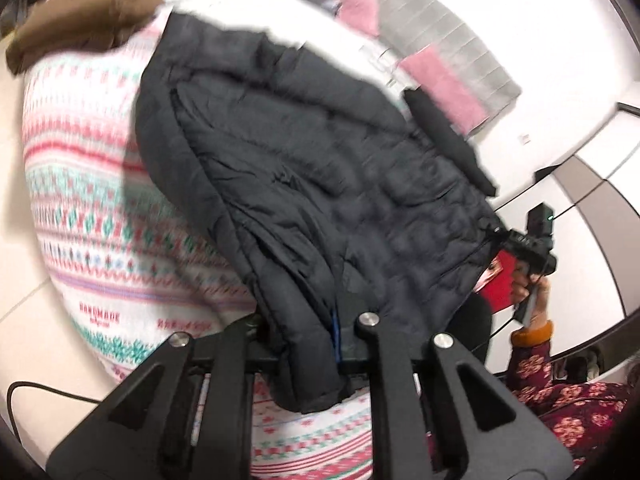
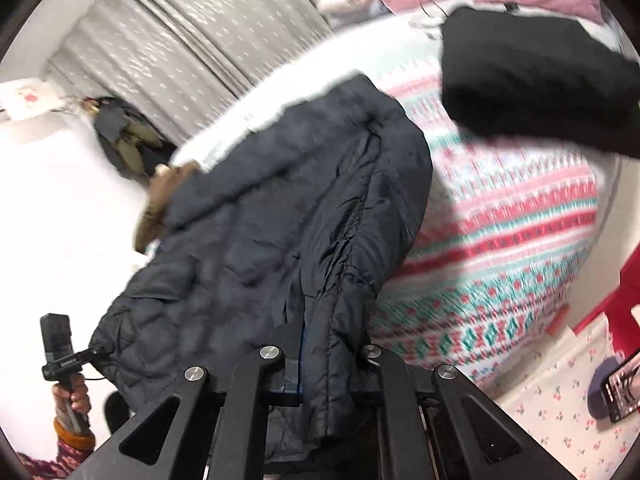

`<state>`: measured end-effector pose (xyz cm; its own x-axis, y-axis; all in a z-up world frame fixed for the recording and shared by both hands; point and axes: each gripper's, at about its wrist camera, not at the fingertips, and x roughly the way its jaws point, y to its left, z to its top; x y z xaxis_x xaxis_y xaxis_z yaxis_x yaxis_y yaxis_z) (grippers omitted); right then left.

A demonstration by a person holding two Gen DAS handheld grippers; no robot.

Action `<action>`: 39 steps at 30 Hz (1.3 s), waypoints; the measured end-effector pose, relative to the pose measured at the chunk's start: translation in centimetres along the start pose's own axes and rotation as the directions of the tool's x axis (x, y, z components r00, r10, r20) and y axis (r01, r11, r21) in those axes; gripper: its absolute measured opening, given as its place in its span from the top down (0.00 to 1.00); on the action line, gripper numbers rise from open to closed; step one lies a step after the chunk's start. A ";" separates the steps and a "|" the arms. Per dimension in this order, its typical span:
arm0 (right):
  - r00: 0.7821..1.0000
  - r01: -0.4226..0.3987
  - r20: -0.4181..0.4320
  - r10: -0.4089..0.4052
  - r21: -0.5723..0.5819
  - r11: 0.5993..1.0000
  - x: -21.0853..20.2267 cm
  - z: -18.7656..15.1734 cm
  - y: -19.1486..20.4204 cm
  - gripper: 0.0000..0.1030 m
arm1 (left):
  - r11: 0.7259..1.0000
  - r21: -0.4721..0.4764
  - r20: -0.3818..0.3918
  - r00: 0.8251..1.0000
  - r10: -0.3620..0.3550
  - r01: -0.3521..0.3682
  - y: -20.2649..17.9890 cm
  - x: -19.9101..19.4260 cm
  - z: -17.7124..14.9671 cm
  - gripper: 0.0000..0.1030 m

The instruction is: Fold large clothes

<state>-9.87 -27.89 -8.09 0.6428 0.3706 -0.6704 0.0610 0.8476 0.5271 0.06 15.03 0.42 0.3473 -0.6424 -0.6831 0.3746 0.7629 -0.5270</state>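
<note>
A dark quilted puffer jacket hangs stretched between my two grippers over a bed with a pink, green and white patterned cover. My left gripper is shut on one corner of the jacket's edge. My right gripper is shut on the other corner, and the jacket fills that view. The right gripper also shows in the left wrist view, and the left gripper in the right wrist view. Both views are motion-blurred.
A brown garment lies at the bed's far end. A folded black garment lies on the bed cover. Pink pillows and a grey curtain stand behind. A phone is at the right.
</note>
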 end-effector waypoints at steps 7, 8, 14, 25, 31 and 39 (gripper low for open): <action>0.991 -0.092 0.090 0.099 -0.087 0.992 -3.8 0.0 4.3 0.92 | 0.993 0.090 0.116 0.990 -0.086 0.076 -3.3 -4.6 0.4 0.85; 0.989 -0.102 0.099 0.111 -0.093 0.990 -4.5 0.0 4.5 0.92 | 0.991 0.093 0.127 0.987 -0.103 0.092 -3.6 -5.2 0.3 0.85; 0.965 -0.163 0.186 0.184 -0.125 0.979 -9.0 -0.1 6.9 0.92 | 0.980 0.112 0.201 0.963 -0.182 0.162 -4.7 -9.6 -0.1 0.86; 0.944 -0.139 0.285 0.164 -0.105 0.985 -12.5 0.9 8.2 0.92 | 0.983 0.010 0.308 0.935 -0.176 0.182 -1.4 -13.2 0.0 0.86; 0.957 -0.112 0.271 0.106 0.007 0.994 -7.3 4.0 6.0 0.92 | 0.980 -0.131 0.325 0.941 -0.098 0.148 2.8 -9.9 3.2 0.86; 0.969 -0.028 0.246 -0.009 0.147 0.989 0.7 9.2 3.5 0.92 | 0.975 -0.221 0.329 0.941 0.077 -0.003 6.9 -3.9 8.5 0.86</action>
<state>-2.21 -28.17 -1.90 0.8100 0.2585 -0.5263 0.1543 0.7719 0.6167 8.60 22.21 3.70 0.6385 -0.5698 -0.5174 0.1746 0.7620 -0.6236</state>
